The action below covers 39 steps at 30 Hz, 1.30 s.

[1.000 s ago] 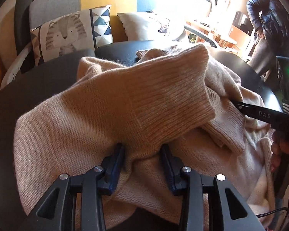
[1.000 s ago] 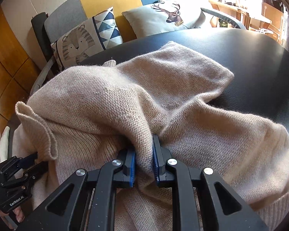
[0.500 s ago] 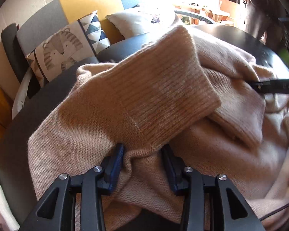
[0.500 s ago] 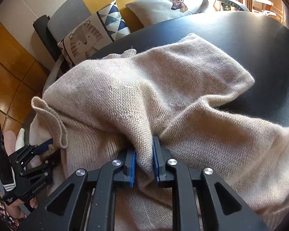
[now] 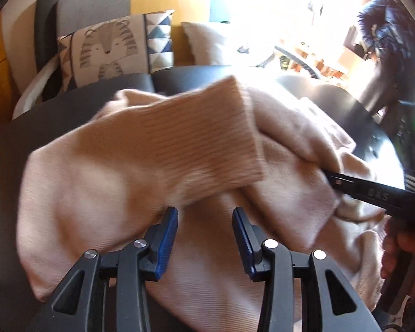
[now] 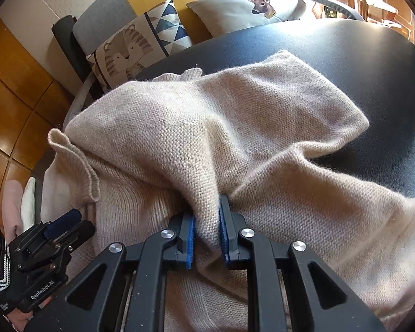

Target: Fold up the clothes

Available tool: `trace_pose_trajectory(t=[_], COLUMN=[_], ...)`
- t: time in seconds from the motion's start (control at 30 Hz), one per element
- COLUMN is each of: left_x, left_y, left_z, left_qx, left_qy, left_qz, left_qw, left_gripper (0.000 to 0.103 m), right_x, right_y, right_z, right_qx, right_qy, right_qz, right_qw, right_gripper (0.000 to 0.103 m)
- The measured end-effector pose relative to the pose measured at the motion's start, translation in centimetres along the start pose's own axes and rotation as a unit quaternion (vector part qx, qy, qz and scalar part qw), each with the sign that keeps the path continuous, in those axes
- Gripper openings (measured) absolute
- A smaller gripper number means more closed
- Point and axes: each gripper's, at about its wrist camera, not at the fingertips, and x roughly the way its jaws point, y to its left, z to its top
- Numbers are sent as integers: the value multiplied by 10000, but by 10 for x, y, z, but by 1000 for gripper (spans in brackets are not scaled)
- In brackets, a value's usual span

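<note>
A beige knit sweater (image 5: 102, 193) (image 6: 235, 127) lies crumpled on the black round table (image 6: 359, 55). Its ribbed cuff (image 5: 207, 144) is folded over the top of the heap. My left gripper (image 5: 204, 221) hovers open just above the fabric, blue pads apart, nothing pinched between them. It also shows at the sweater's left edge as the left gripper (image 6: 61, 227) in the right wrist view. My right gripper (image 6: 206, 221) is shut on a raised fold of the sweater. In the left wrist view the right gripper (image 5: 373, 193) reaches into the cloth from the right.
A sofa behind the table carries a tiger pillow (image 5: 110, 52) (image 6: 135, 52) and a deer pillow (image 6: 251, 2). A person in a dark fur-hooded jacket (image 5: 384, 33) stands at the far right. A hand (image 5: 401, 243) holds the right gripper. Bare tabletop lies to the right.
The left gripper has drawn back, so the bunched cloth no longer sits between its fingers. The right gripper stays shut on the same fold, hardly moved.
</note>
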Motion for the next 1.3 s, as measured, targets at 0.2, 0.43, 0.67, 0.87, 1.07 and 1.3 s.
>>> trace_pose_trajectory(t=[0.2, 0.43, 0.67, 0.87, 1.07, 1.3], left_x=[7, 10, 15, 24, 28, 28], left_y=[-10, -8, 4, 17, 11, 7], left_z=[-13, -14, -6, -1, -7, -8], left_qx=[357, 442, 409, 636, 1071, 1143], left_qy=[77, 126, 148, 108, -56, -98], left_qz=[182, 342, 571, 598, 703, 743], left_qw=[9992, 9984, 9974, 9961, 9917, 9906], left_gripper=[43, 43, 43, 45, 50, 51], right_x=[-15, -41, 2, 40, 23, 7], right_y=[5, 32, 66, 57, 27, -10], right_z=[6, 19, 30, 35, 50, 72], right_qx=[-392, -1135, -2012, -1743, -894, -341], right_qy=[-47, -579, -328, -77, -350, -697], right_qz=[-121, -155, -533, -439, -23, -80], right_qw=[9991, 9917, 9776, 9837, 9954, 9970], right_gripper=[26, 61, 61, 40, 20, 20])
